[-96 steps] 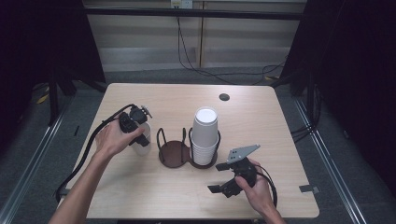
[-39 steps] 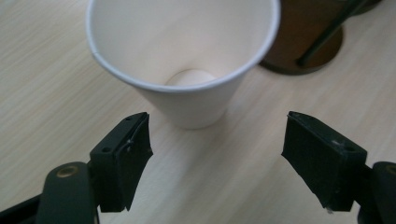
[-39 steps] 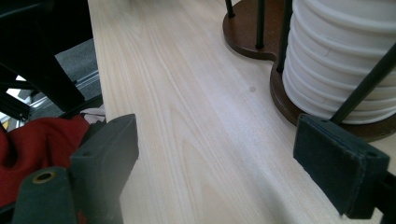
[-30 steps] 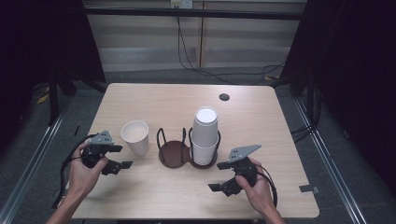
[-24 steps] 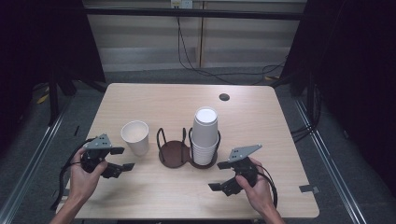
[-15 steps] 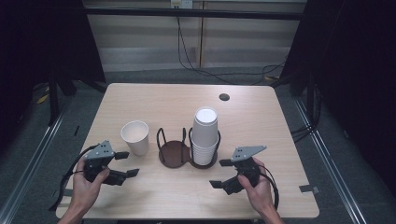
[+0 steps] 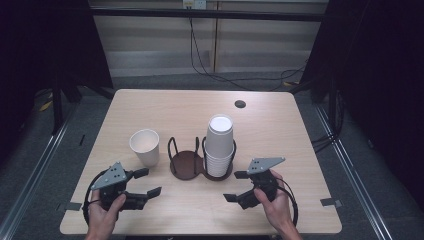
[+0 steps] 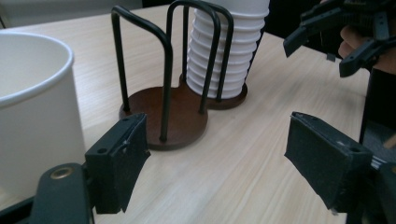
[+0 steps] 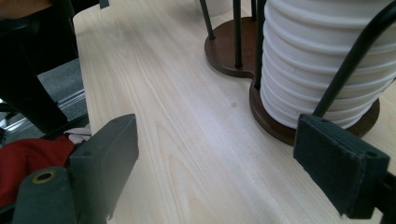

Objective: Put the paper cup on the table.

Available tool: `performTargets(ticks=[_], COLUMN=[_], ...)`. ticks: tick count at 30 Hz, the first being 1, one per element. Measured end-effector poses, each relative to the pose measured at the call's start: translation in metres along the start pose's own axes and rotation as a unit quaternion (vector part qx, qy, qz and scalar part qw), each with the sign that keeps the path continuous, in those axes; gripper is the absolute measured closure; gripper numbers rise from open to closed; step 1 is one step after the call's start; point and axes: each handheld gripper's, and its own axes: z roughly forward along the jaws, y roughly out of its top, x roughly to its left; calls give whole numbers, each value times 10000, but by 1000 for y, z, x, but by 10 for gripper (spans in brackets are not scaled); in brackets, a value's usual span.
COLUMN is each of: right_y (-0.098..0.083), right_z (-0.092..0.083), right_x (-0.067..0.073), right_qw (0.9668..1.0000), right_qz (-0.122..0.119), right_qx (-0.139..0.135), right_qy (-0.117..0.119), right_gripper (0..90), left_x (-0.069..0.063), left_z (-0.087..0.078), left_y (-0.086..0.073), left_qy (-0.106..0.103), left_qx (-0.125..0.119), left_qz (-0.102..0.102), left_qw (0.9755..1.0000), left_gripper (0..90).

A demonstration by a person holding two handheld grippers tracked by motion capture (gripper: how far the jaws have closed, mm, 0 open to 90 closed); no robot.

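Left gripper (image 7: 148, 182): jaws have just been opening, now apart and empty, low near the desk (image 7: 165, 107) edge. Right gripper (image 7: 236, 186): jaws wide, empty. The single white paper cup (image 7: 144, 146) stands upright, released just left of the dark wire two-bay cup holder (image 7: 187, 161), whose right bay keeps the white cup stack (image 7: 219, 145) steady.

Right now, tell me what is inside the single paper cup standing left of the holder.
The single paper cup stands upright with its mouth open. The high view shows a bare white inside, nothing in it. Its rim hides the near inner wall, and the left gripper view doesn't reach its bottom.
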Motion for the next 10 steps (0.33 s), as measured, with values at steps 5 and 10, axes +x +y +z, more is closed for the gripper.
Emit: performTargets(ticks=[5,10], right_y=[-1,-4], right_z=[2,4], right_x=[0,-1], right_qw=[10000,9994], right_qz=[28,151], right_qx=[-79,-242], right_qy=[-39,-192], right_gripper=[142,141], left_x=[-10,-13], left_z=[21,28], left_y=[-5,-10], left_qy=[-312,-243], left_qx=[102,48], left_qz=[103,-4], left_qw=[9994,9997], left_gripper=[177,158])
